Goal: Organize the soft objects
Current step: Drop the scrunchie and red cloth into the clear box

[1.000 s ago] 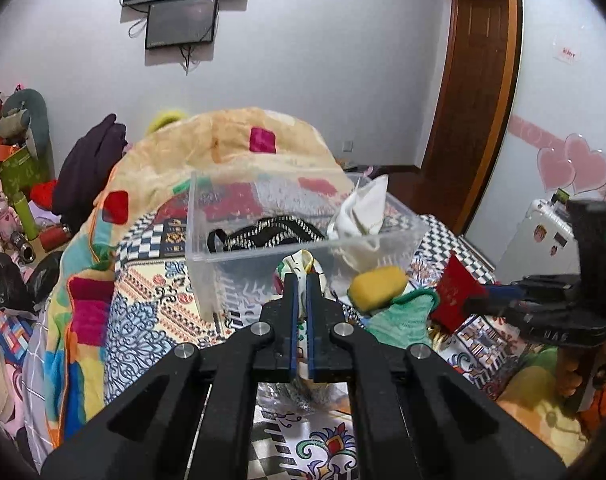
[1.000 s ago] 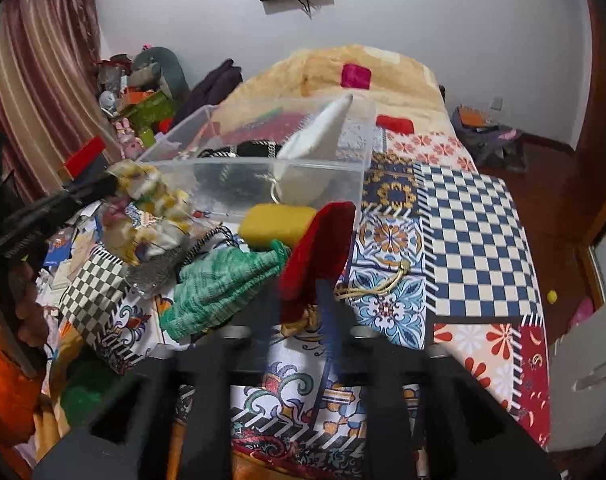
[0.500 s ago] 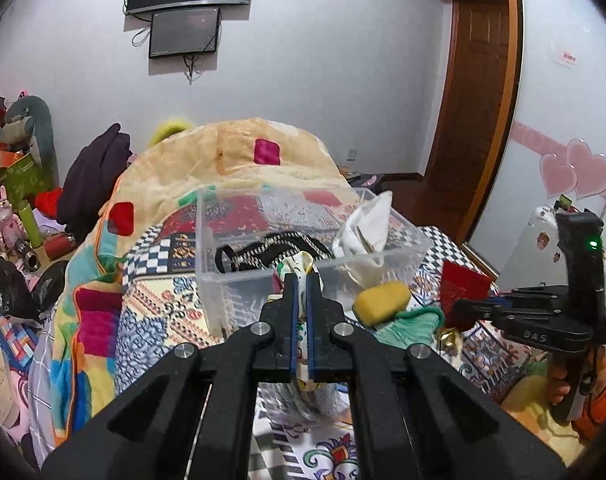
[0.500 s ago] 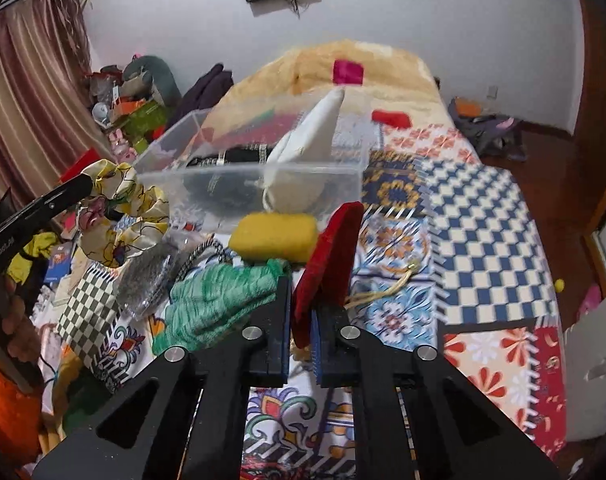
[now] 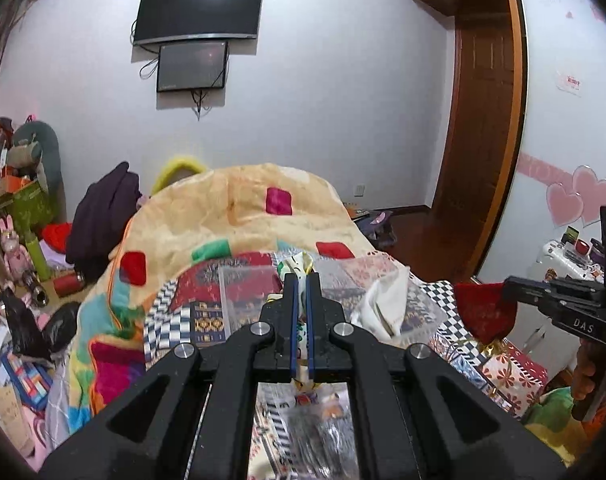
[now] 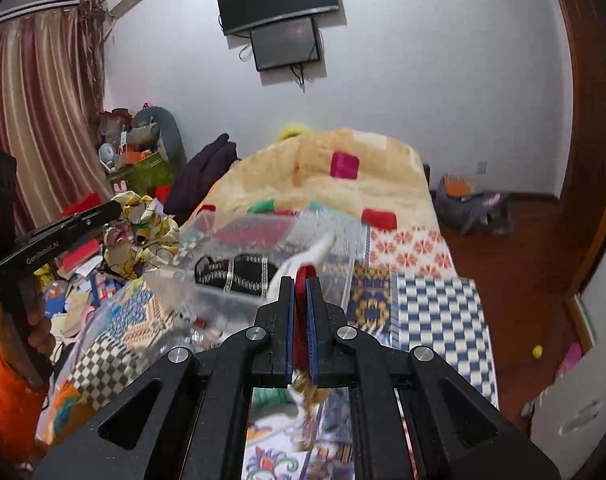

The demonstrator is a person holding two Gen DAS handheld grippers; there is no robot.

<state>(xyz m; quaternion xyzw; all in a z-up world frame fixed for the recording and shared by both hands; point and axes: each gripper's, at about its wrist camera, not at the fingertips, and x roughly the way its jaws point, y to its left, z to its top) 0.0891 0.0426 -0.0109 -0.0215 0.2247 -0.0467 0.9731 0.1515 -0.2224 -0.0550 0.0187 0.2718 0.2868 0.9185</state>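
Note:
My left gripper (image 5: 301,280) is shut on a yellow-and-white patterned scarf (image 5: 299,266), which hangs bunched from its tip in the right wrist view (image 6: 143,236). My right gripper (image 6: 301,282) is shut on a red cloth pouch (image 6: 303,280), which also shows in the left wrist view (image 5: 483,312). Both are held above the bed, near a clear plastic bin (image 6: 271,236) that holds a black patterned band (image 6: 239,274) and a white cloth (image 5: 383,308).
The bed carries a patchwork cover (image 6: 435,304) and a peach quilt heap (image 5: 239,208) behind the bin. Clutter and toys fill the floor at the left (image 5: 19,240). A wooden door (image 5: 479,152) and white cabinet (image 6: 575,412) stand at the right.
Both grippers have risen and tilted up with their cloths. The bin now sits lower in view, and the yellow sponge and green knit on the bed have dropped out of sight.

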